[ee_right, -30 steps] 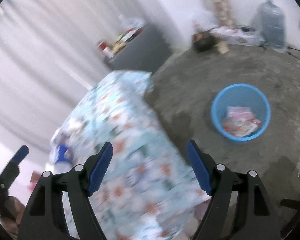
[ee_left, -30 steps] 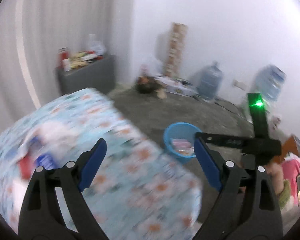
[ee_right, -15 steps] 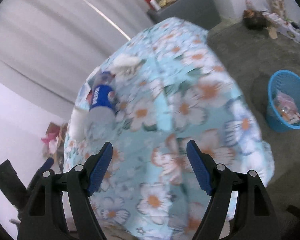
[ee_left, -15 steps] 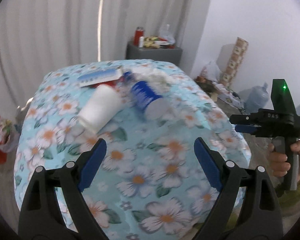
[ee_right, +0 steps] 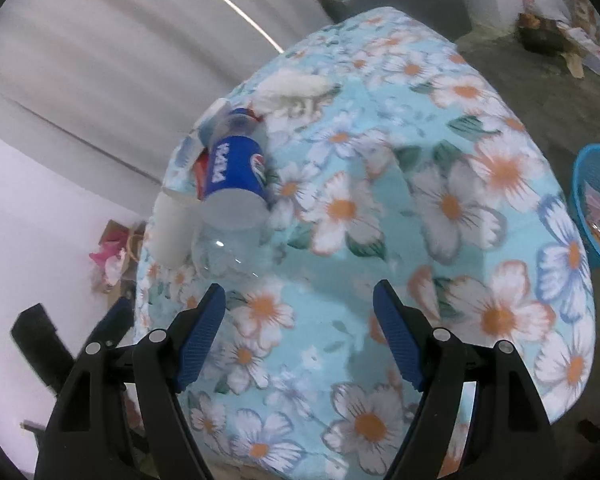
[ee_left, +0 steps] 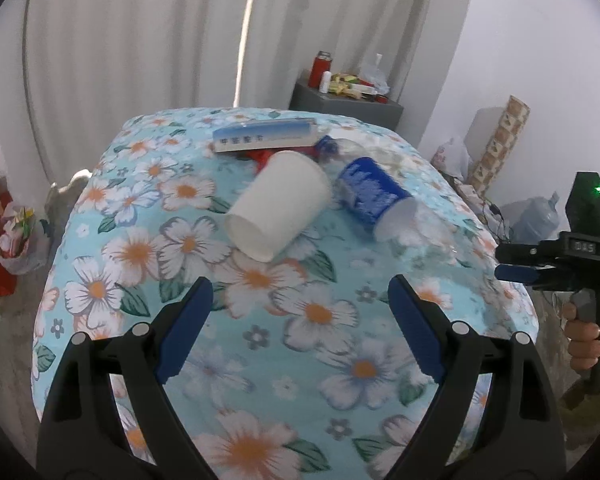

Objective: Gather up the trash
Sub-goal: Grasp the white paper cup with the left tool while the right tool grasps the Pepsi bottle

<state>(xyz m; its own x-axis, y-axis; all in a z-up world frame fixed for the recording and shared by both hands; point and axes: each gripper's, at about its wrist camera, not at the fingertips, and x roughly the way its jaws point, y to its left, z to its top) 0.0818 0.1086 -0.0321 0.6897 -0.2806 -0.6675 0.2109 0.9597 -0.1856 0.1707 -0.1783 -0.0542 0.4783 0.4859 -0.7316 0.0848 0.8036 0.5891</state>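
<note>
- The trash still to be collected lies in one cluster on the far part of the table (ee_left: pixel 100 280), which is covered in a flowered cloth: one white paper cup (ee_left: pixel 278 204) on its side with its mouth toward the camera, and just beside it, to its right, one clear plastic bottle (ee_left: pixel 374 196) with a blue label, also lying down.
- Behind those two lies one long blue-and-white box (ee_left: pixel 264 138), with something red (ee_left: pixel 260 156) partly hidden under it; what that is I cannot tell. One crumpled white tissue (ee_right: pixel 296 86) lies past the bottle's cap end.
- That makes four countable pieces on the table, plus the red item.
- One blue basket (ee_right: pixel 598 204) stands on the floor beside the table and already has some wrappers in it; their number is not readable. So, by my judgement, part of the job is done and the table cluster is what is left.
- The left gripper (ee_left: pixel 300 320) hovers over the near part of the cloth, short of the cup, jaws spread wide and holding nothing.
- The right gripper (ee_right: pixel 300 328) hovers near the bottle's clear base, jaws likewise wide apart and empty.
- Nothing on the table is gripped yet; the next pickup has not begun.
</note>
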